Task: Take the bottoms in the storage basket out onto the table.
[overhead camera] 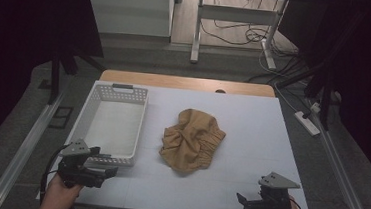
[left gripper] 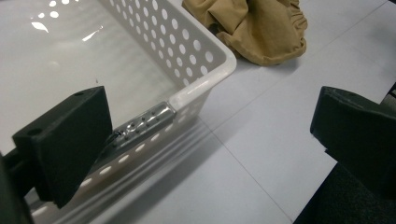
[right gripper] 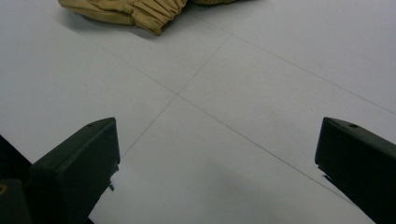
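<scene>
Tan garment [overhead camera: 192,140], one, crumpled mid-table; white basket [overhead camera: 93,108], one, beside it. Left gripper [overhead camera: 110,171] held near basket corner, jaws spread, nothing gripped. Right gripper [overhead camera: 241,198] held low, likewise released.

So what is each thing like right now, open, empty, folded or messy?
White perforated plastic basket: empty, upright.
Tan crumpled cloth garment: bunched up, lying on the table beside the basket.
Left gripper: open, holding nothing.
Right gripper: open, holding nothing.

High view overhead, facing forward and down — both gripper views low, close, sharing the tan cloth [left gripper: 252,28]
</scene>
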The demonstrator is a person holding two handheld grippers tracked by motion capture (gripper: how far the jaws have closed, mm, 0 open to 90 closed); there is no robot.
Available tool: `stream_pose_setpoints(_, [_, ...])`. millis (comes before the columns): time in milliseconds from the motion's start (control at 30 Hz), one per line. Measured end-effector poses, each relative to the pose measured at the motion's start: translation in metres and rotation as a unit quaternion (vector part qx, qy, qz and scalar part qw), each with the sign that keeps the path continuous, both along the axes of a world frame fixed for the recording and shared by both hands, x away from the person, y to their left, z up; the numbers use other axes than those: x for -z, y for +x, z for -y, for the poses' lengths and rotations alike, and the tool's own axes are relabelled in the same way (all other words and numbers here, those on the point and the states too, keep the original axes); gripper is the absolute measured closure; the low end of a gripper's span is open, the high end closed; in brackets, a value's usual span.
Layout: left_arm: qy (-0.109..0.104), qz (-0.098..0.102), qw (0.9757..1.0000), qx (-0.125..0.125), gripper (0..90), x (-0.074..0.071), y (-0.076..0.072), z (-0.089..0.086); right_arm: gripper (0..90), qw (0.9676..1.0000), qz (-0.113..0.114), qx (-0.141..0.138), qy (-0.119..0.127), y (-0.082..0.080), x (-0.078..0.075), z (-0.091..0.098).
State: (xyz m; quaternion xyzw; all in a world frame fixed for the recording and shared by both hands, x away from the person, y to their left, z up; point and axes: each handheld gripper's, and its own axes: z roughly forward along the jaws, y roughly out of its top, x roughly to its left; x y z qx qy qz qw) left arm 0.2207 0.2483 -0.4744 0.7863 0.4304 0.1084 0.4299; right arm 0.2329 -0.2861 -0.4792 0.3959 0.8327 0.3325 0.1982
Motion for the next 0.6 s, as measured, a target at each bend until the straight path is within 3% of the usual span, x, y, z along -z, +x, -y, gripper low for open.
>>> stream_pose_setpoints(600, [0.001,0.001,0.9998,-0.021,0.0,0.003,-0.017,-0.01,0.5,1.0,-0.002,0.0,-0.001,0.0,0.0,0.0])
